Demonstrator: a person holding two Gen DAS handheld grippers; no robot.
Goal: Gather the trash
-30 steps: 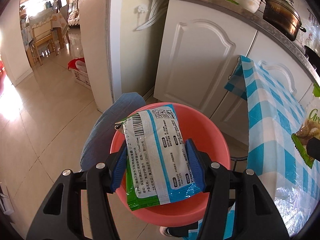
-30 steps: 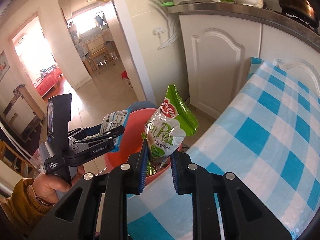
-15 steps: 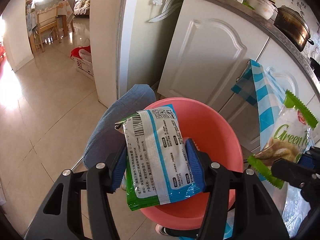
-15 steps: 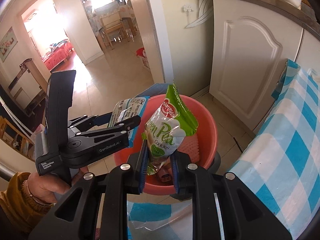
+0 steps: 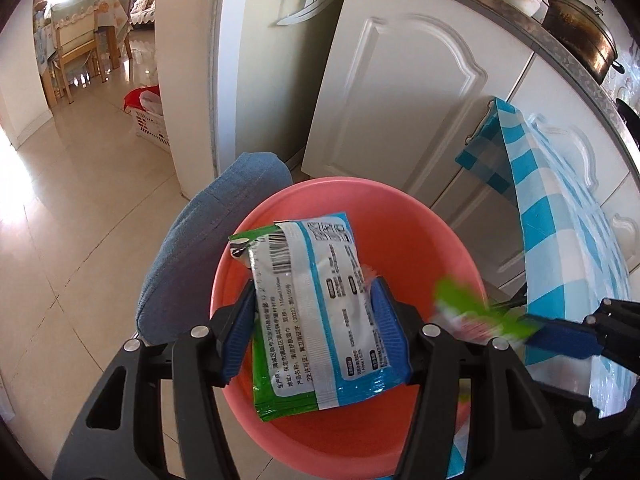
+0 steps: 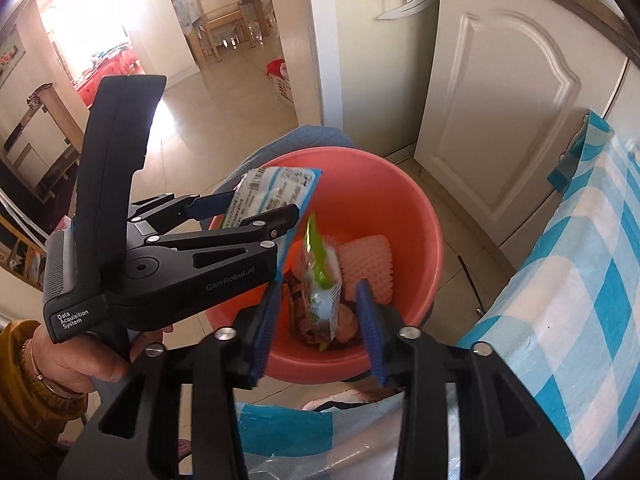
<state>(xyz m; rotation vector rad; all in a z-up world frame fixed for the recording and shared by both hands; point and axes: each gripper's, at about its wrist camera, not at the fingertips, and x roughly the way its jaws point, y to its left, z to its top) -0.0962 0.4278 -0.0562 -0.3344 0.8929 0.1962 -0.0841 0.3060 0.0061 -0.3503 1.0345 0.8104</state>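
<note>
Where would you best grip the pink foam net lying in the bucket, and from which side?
Pinch the upper edge of the foam net from above, straight down past the bucket rim. It leans against the far inner wall, so only the top is open to the fingers.

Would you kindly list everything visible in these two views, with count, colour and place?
Bin: one, salmon-red, on the floor beside the table.
Wipes packet: one, white, blue and green, over the bin.
Cookie packet: one, green and white, loose above the bin's contents.
Foam net: one, pink, inside the bin.
Tablecloth: one, blue and white check, on the table.
Cupboard doors: white, behind the bin.
Pot: one, dark metal, on the counter.
Basket: one, white, on the floor by the doorway.
Left claw: black with blue pads, shut on the wipes packet.
Right claw: black with blue pads, opening, cookie packet between the pads, untouched.
Hand: one, holding the left claw's handle.
</note>
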